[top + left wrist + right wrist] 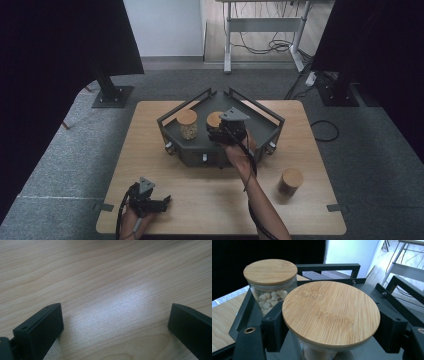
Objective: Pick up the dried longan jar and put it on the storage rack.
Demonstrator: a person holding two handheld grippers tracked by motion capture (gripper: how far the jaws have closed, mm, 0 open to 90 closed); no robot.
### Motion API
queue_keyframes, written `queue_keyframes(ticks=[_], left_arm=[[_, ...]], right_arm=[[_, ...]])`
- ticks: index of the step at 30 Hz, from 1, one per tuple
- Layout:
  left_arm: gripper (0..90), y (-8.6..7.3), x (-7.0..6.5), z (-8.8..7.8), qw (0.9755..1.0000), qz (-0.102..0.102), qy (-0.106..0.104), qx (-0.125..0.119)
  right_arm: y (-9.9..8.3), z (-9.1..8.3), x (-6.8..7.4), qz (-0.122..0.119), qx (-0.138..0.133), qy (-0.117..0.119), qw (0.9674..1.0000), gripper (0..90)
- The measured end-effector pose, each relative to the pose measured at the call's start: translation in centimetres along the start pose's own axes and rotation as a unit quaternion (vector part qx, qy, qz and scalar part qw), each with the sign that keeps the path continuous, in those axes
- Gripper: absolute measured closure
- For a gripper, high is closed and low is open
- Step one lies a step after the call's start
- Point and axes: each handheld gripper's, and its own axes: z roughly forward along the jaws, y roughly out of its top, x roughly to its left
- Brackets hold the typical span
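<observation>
Jar (329, 315) with the bamboo lid, held by the right gripper (226, 131), sits inside the dark tray (260, 131), and the tray is the landmark for everything else. That tray is the biggest thing on the counter (150, 160); its raised rails probably serve to keep glass containers from sliding off. Within the tray, a second jar (270, 285), filled with pale nut-like pieces, stands just beside the held one, nearer the tray's left rail. A third jar (291, 181) waits outside the tray, off its front right corner, likely next to go in or already taken out.

Right fingers (274, 330) are pinching the held jar below its lid, one on each side of the glass, so the lid rim overhangs them and guards against slipping.

Well in front of the tray, toward its left, the left gripper (150, 202) lies low over bare wood, its fingers (40, 330) spread wide with nothing between them, apparently parked out of the way.
</observation>
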Motion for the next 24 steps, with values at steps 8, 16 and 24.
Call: queue_keyframes(ticks=[8, 16, 24], left_arm=[[0.0, 0.0, 0.0, 0.0, 1.0000, 0.000, 0.000, 0.000], [0.0, 0.0, 0.0, 0.0, 1.0000, 0.002, -0.001, 0.001], [0.0, 0.0, 0.0, 0.0, 1.0000, 0.002, -0.001, 0.001]], right_arm=[[-0.3, 0.4, 0.1, 0.000, 0.003, -0.002, 1.0000, 23.4], [-0.7, 0.6, 0.0, 0.003, 0.005, -0.003, 1.0000, 23.4], [-1.2, 0.8, -0.2, 0.010, 0.005, -0.001, 0.9999, 23.3]])
